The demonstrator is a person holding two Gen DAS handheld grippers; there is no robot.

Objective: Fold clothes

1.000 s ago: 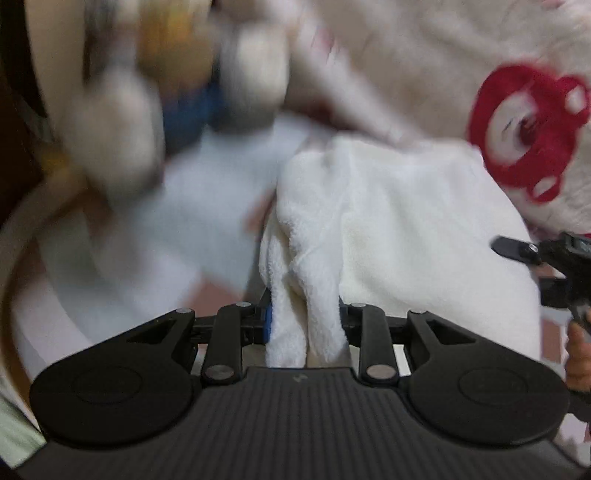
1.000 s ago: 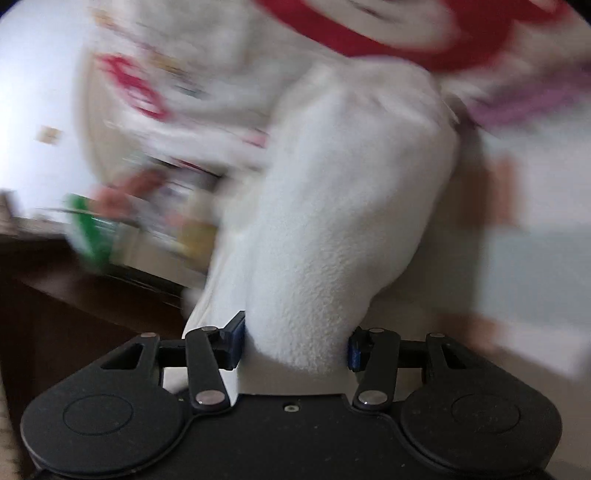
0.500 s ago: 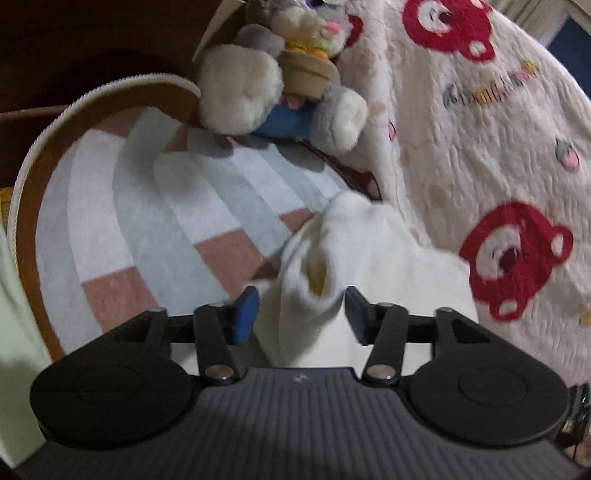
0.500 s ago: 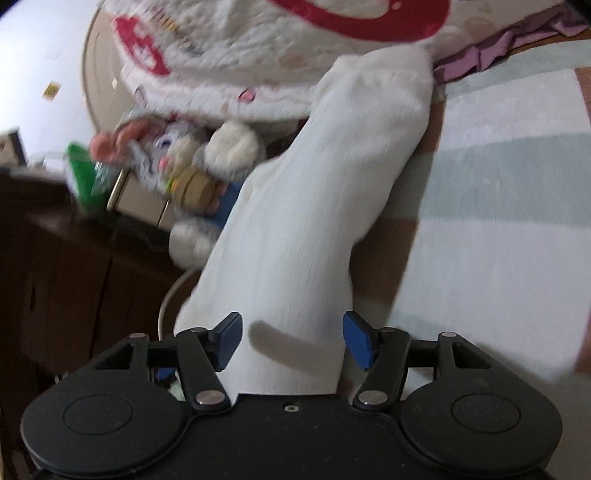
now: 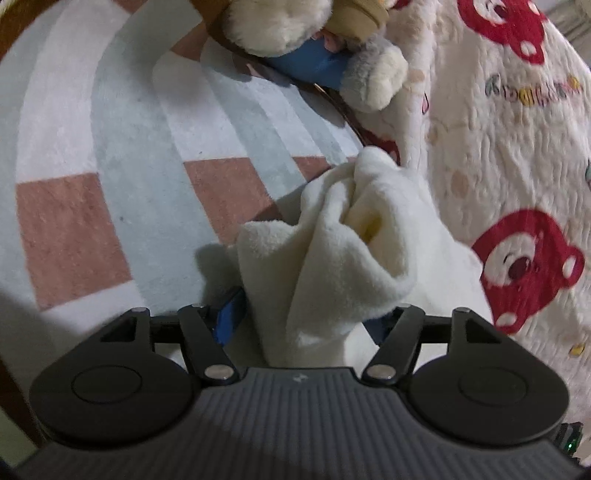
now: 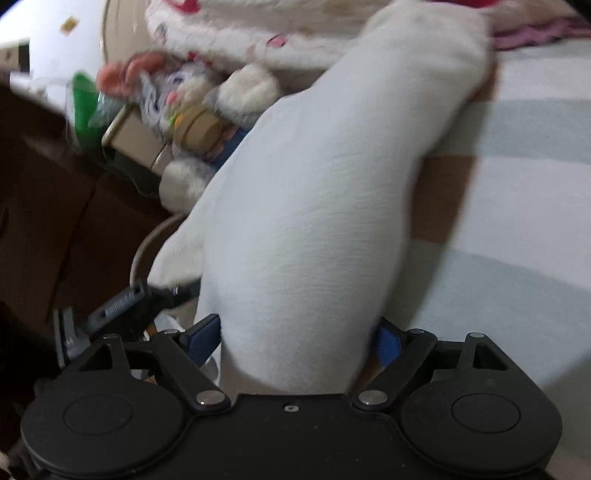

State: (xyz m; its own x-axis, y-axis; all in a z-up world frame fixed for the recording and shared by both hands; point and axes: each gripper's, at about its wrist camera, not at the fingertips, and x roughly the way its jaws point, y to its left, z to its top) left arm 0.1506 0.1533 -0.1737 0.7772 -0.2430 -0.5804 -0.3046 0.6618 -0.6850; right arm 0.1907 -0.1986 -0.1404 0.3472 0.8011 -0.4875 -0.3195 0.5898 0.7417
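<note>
Left tongs [image 5: 308, 319] spread wide, white fleece garment [image 5: 343, 254] bunched between pads (right pad mostly hidden). Right tongs [image 6: 299, 338] also wide – garment [image 6: 325, 192] fills centre, blurred. Garment lies on striped rug [image 5: 110, 155] – plush toy [image 5: 317, 33] cut off at top edge.

We see a striped rug [image 5: 122, 155] in grey, white and pink, a cream blanket with red bears [image 5: 517, 166], dark wooden furniture [image 6: 44, 192] and a white wall [image 6: 48, 40].
</note>
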